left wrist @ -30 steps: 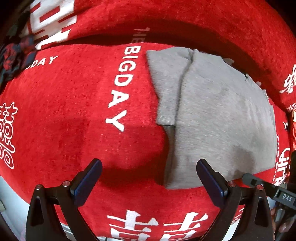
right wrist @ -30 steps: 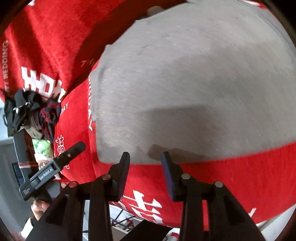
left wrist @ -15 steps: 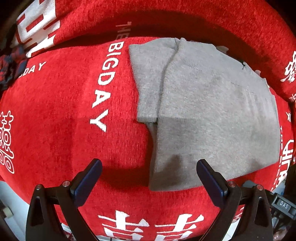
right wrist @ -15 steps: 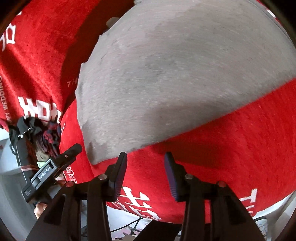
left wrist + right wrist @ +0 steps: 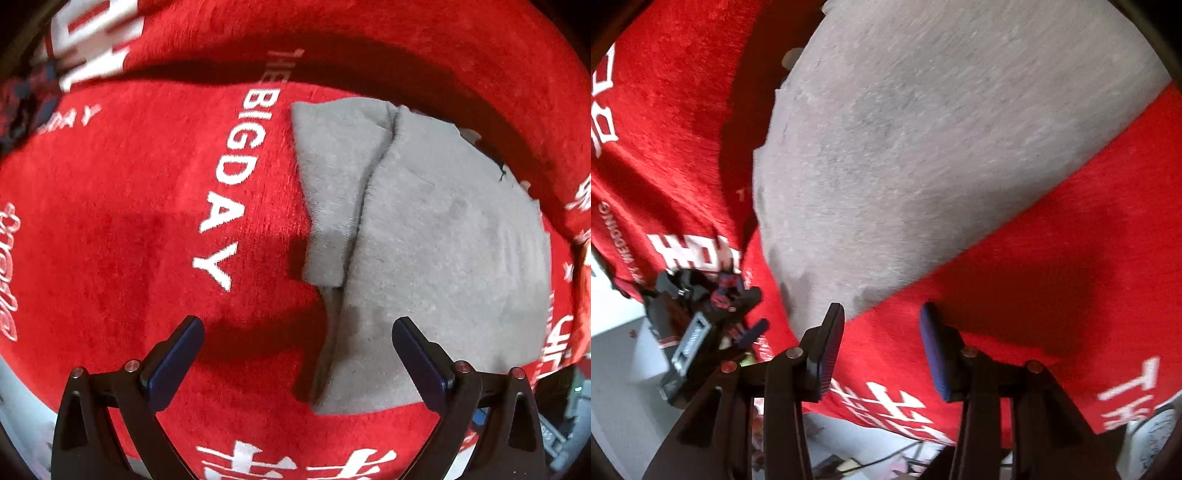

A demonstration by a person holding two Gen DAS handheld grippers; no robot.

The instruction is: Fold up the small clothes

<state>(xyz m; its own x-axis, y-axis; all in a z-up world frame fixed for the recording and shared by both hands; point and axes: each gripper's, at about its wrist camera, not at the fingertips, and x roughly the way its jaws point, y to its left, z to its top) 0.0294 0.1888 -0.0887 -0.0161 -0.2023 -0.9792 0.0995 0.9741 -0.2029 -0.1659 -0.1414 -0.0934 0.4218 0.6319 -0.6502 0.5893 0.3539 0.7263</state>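
Observation:
A grey garment (image 5: pixel 424 236) lies partly folded on a red blanket (image 5: pixel 129 240) with white lettering; one flap lies over its left side. It also fills the upper right wrist view (image 5: pixel 923 147). My left gripper (image 5: pixel 295 354) is open and empty, above the garment's near left corner. My right gripper (image 5: pixel 882 343) is partly open and empty, just past the garment's near edge, over the red blanket (image 5: pixel 1052 295).
A dark patterned piece of clothing (image 5: pixel 22 103) lies at the far left of the blanket. The left gripper's body (image 5: pixel 701 332) shows in the right wrist view at lower left. The blanket's front edge drops to a pale floor (image 5: pixel 613 369).
My left gripper has shifted left, so the garment sits further right in its view. My right gripper has swung to the right and opened slightly wider.

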